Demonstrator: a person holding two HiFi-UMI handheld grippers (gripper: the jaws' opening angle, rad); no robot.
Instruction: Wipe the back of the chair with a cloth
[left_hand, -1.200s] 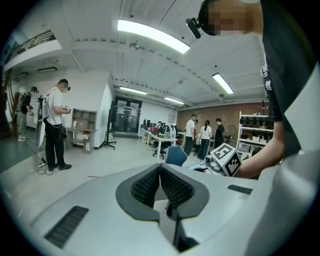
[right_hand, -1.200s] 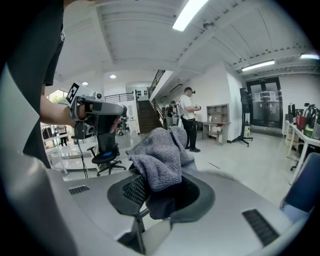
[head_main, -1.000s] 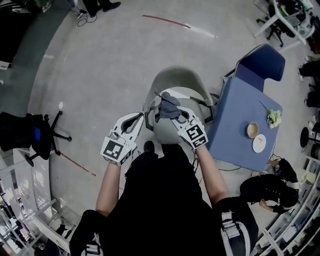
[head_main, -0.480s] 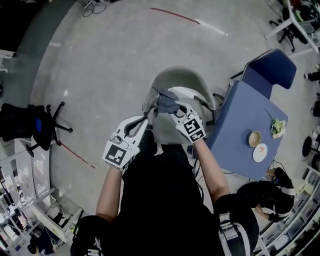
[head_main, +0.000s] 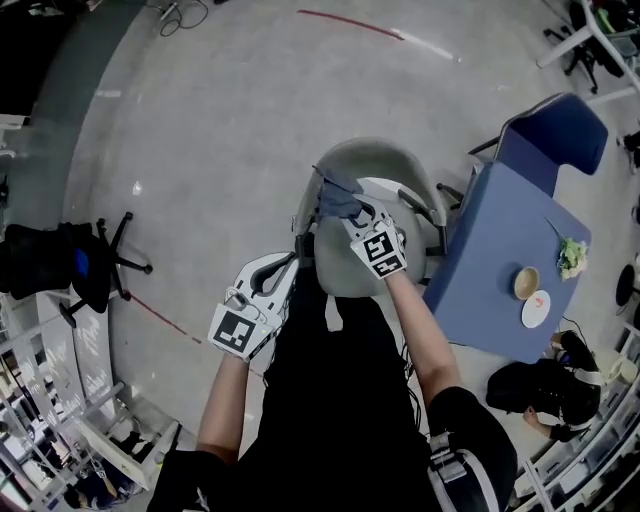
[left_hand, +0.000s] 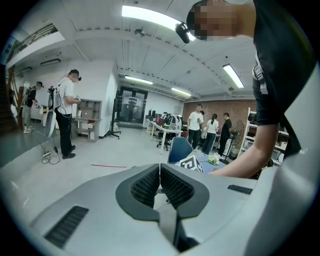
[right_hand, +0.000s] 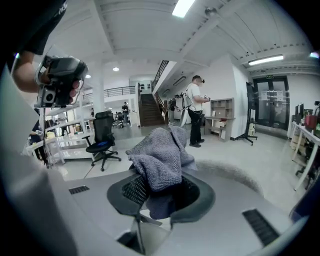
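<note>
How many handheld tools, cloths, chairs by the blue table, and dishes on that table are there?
Tools: 2, the left tool and the right tool.
Cloths: 1, the grey cloth.
Chairs by the blue table: 2, the grey chair and the blue chair.
Dishes on it: 2, the bowl and the plate.
Total: 7.

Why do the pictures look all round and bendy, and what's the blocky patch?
Both gripper views: wide-angle lenses curve everything, with black corners. Left gripper view: the mosaic patch was added afterwards, hiding a face. Head view: the floor bulges too.
</note>
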